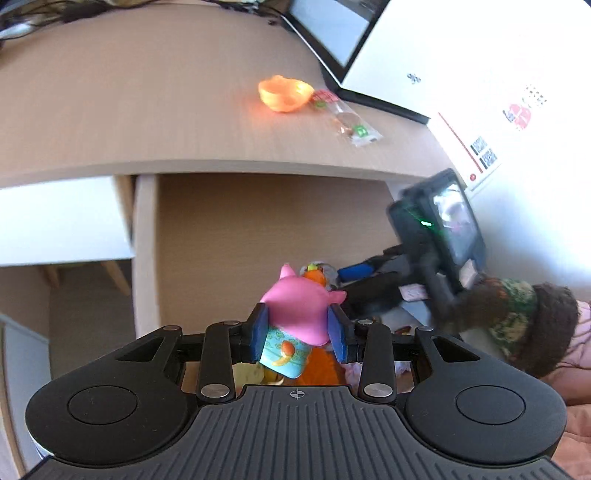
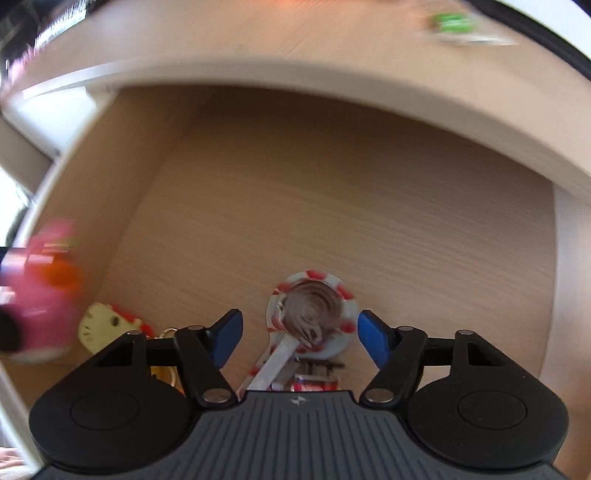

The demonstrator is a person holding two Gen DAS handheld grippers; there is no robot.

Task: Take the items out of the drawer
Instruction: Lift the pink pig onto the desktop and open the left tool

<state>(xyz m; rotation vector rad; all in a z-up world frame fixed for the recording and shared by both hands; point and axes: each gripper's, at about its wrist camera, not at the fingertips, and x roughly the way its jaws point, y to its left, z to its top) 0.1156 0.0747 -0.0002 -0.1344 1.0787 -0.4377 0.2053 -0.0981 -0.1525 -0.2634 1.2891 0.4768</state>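
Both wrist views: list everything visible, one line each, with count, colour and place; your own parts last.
Pig toy: one, pink with teal outfit, clamped in the left gripper.
Bowl: one, orange, on the desk.
Snack packet: one, clear with red and green print, on the desk right of the bowl.
Laptop: one, black, back of the desk.
Spoon-shaped item: one, white with red spots, brown inside, on the drawer floor between the right gripper's fingers.
Cat-face charm: one, cream with red, drawer's left side.
Left gripper: black, blue pads, shut on the pig toy.
Right gripper: black, blue pads, open.
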